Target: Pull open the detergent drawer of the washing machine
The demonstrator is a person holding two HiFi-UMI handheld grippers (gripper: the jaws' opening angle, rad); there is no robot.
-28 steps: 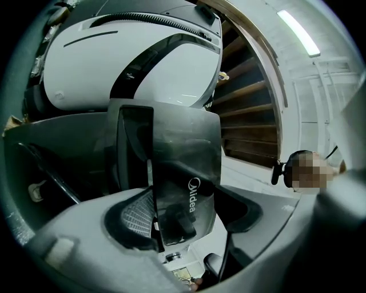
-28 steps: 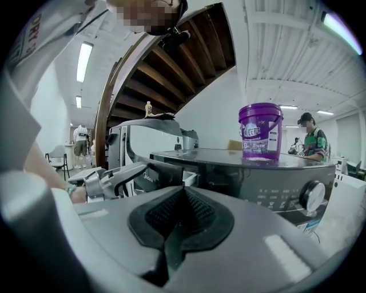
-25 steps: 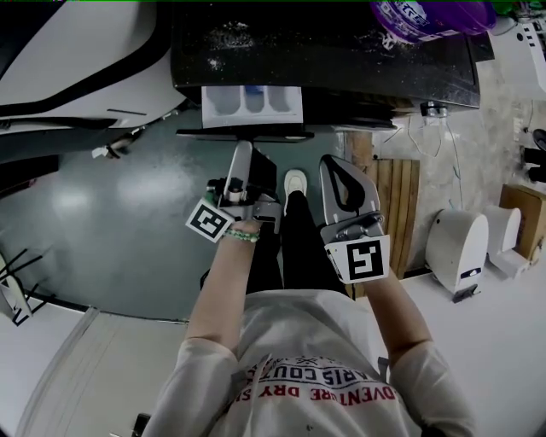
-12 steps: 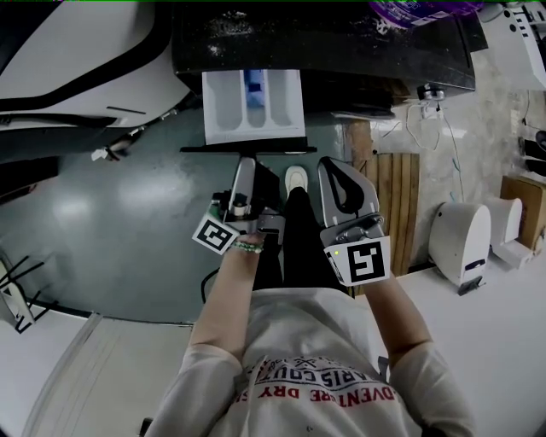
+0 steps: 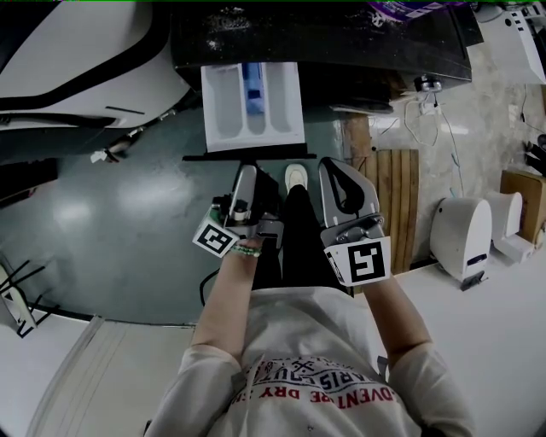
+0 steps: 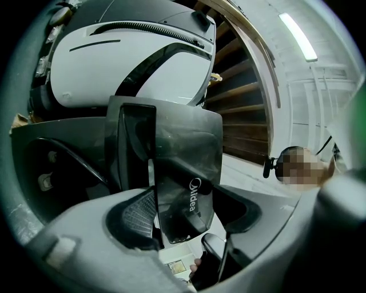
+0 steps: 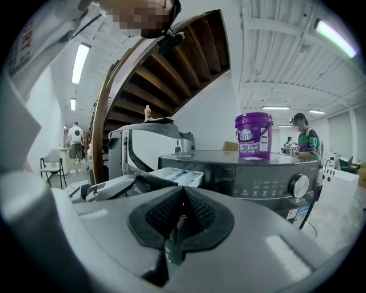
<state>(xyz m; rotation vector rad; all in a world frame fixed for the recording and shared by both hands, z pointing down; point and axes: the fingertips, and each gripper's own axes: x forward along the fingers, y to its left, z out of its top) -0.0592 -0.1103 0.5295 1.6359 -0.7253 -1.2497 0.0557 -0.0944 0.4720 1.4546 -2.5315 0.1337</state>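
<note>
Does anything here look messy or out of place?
Yes: pale specks, like spilled powder, lie scattered on the dark top of the washing machine, just behind the pulled-out detergent drawer. Nothing else stands out.

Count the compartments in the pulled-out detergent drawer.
3, side by side in the detergent drawer: the left compartment, the middle compartment, which has a blue piece at its back, and the right compartment. The drawer's rear may be hidden inside the machine.

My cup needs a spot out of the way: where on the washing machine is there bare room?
The dark washer top is mostly bare beside the purple bucket. Crowded: the open drawer in front, held by the left gripper.
</note>
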